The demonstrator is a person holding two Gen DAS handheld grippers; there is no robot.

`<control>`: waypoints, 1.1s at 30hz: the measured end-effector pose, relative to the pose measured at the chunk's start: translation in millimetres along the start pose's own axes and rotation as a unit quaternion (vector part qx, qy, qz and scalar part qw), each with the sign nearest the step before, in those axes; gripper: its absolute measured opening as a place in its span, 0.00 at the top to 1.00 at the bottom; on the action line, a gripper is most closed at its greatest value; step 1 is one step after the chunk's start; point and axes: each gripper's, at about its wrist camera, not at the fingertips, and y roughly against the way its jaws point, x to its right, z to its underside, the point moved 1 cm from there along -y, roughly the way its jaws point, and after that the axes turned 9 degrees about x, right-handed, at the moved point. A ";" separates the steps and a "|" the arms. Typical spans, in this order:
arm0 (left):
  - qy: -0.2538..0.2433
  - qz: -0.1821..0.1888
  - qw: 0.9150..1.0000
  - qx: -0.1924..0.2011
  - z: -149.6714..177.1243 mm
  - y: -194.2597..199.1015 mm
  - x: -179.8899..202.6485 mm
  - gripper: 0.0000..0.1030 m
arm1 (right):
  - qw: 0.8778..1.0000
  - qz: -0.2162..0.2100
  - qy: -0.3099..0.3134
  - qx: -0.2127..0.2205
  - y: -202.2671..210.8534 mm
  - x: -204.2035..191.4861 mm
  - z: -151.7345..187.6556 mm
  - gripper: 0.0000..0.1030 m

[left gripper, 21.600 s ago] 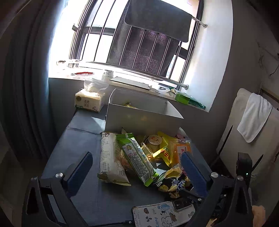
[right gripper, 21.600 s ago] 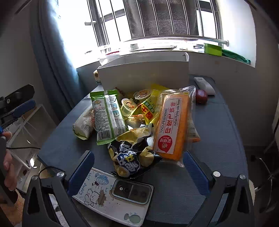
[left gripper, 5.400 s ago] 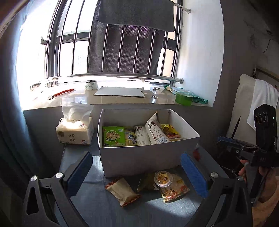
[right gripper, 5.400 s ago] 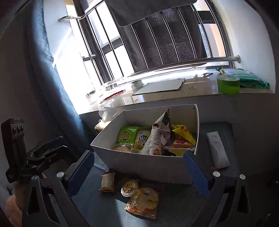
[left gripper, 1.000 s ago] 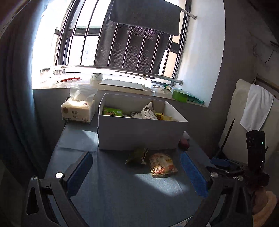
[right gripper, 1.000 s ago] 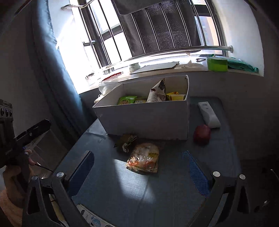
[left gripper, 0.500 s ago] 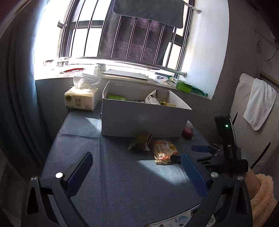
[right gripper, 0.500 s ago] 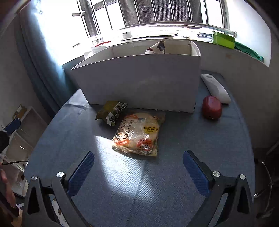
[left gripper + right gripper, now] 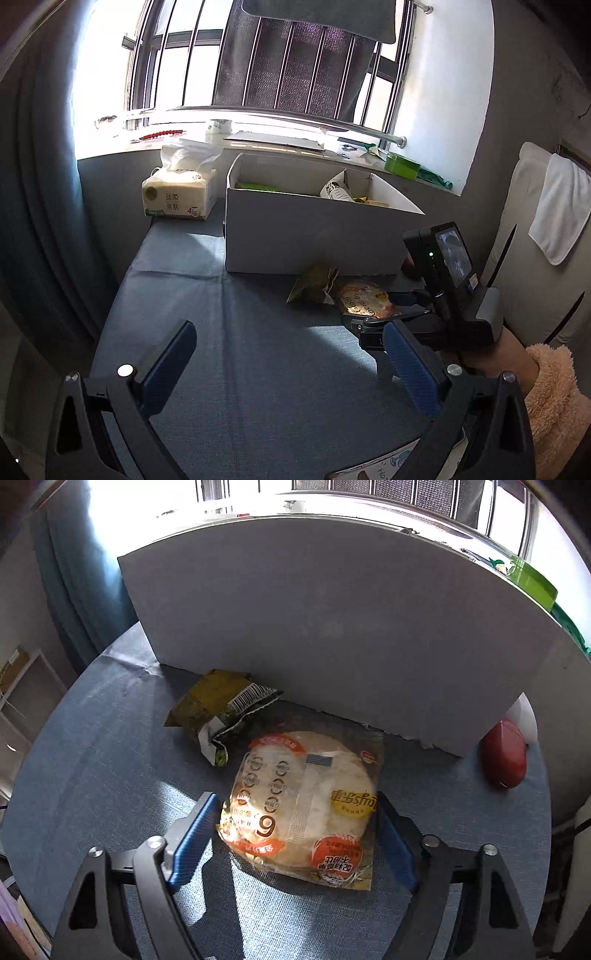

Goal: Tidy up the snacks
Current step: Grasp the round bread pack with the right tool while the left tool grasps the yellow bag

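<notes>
A clear flatbread packet (image 9: 301, 805) with orange labels lies on the blue-grey table in front of the white box (image 9: 332, 627). My right gripper (image 9: 295, 834) is open with a blue finger on each side of the packet, low over the table; from the left wrist view it (image 9: 397, 306) reaches the packet (image 9: 364, 299) from the right. A crumpled dark green-yellow snack bag (image 9: 221, 709) lies just left of the packet, against the box. The box (image 9: 314, 229) holds several snacks. My left gripper (image 9: 288, 369) is open and empty, back over the table.
A red oval object (image 9: 504, 753) lies at the box's right corner, by a white remote. A tissue pack (image 9: 179, 194) stands left of the box. A phone case edge (image 9: 388, 465) sits at the table's near edge. The windowsill holds a green container (image 9: 402, 166).
My right gripper has dropped and moved forward until its fingers straddle the flatbread packet. The left gripper has drawn slightly closer to the table.
</notes>
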 end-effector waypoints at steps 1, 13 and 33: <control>-0.001 0.002 1.000 -0.002 -0.5 -2.8 0.7 0.00 | 1.000 -0.004 0.002 0.002 3.5 1.8 0.7 0.24; -0.117 0.027 0.991 -0.067 -23.5 -104.1 33.3 0.00 | 0.993 -0.040 -0.075 0.078 112.2 54.0 26.7 0.25; -0.117 0.074 0.985 -0.105 -10.4 -126.0 34.5 0.63 | 0.974 -0.076 -0.171 0.129 142.8 86.4 65.4 0.25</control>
